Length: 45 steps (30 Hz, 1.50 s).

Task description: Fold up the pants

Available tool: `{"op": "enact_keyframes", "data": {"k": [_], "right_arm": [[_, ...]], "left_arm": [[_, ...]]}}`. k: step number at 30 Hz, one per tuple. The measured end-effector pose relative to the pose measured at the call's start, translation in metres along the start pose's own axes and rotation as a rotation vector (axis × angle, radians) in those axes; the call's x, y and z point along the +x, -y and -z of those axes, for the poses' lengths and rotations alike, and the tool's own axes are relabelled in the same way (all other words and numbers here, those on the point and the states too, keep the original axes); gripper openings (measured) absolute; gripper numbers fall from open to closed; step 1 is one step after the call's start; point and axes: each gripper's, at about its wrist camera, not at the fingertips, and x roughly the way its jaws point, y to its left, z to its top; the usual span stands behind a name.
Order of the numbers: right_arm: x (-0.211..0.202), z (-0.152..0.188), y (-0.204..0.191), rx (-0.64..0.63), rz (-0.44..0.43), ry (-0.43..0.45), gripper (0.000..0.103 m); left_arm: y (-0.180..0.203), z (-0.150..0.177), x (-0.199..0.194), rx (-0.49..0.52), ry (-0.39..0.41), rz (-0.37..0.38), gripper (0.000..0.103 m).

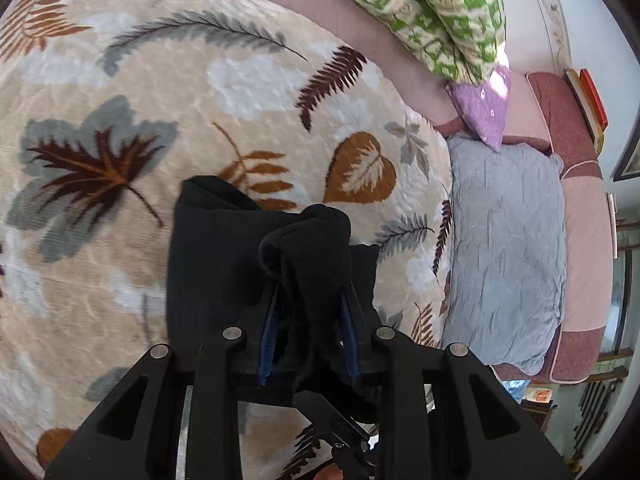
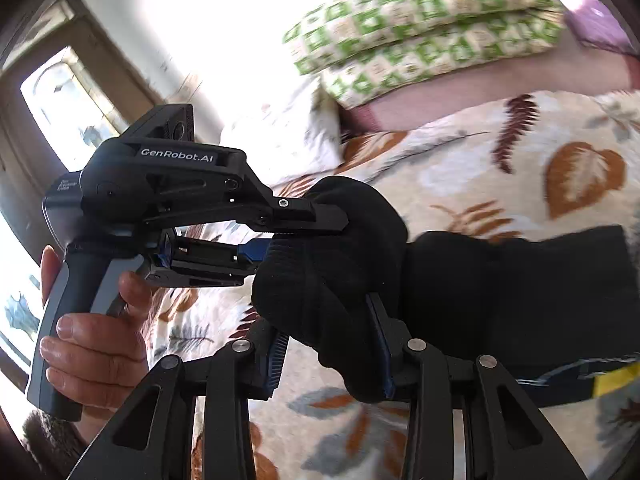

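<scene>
Pants [image 1: 224, 264], black and ribbed, are bunched and lifted above a bed covered by a leaf-patterned blanket [image 1: 160, 80]. Part of the fabric hangs down and trails back toward the blanket surface; whether it touches there cannot be told.

Left tool [image 1: 310, 304]: the jaws stand narrowly apart with a thick roll of the black fabric clamped between the blue pads [image 1: 267, 332]. The fabric bulges out above the fingertips. In the right wrist view this same tool [image 2: 320, 232] appears from the side, held by a hand [image 2: 92, 340] on its grey grip, with its fingers buried in the fabric.

Right tool [image 2: 332, 332]: the jaws are partly closed on another fold of the same garment. The fabric presses against the right-side pad [image 2: 384, 356] and fills the gap toward the ribbed pad on the other side. Both tools grip the pants close together, just beside one another.

Surroundings: a green-and-cream checked pillow [image 1: 440, 12] lies near the far edge of the bed. A purple cloth [image 1: 484, 108] sits beside it. A grey cushion [image 1: 504, 256] rests along the right edge of the bed, on a pink surface.
</scene>
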Motion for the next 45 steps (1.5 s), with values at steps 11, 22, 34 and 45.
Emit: {"op": "enact_keyframes", "data": {"k": [11, 22, 34, 45], "right_arm": [[-0.060, 0.003, 0.133, 0.239, 0.066, 0.103, 0.041], [-0.104, 0.010, 0.184, 0.374, 0.080, 0.180, 0.049], [-0.096, -0.032, 0.136, 0.154, -0.010, 0.019, 0.065], [-0.043, -0.040, 0.122, 0.001, 0.100, -0.150, 0.064]], "left_arm": [[0.070, -0.004, 0.112, 0.083, -0.147, -0.187, 0.031], [0.082, 0.011, 0.047, 0.123, -0.117, -0.091, 0.044], [-0.004, 0.083, -0.001, 0.140, 0.125, -0.276, 0.062], [0.006, 0.100, 0.034, 0.342, 0.193, -0.491, 0.062]]}}
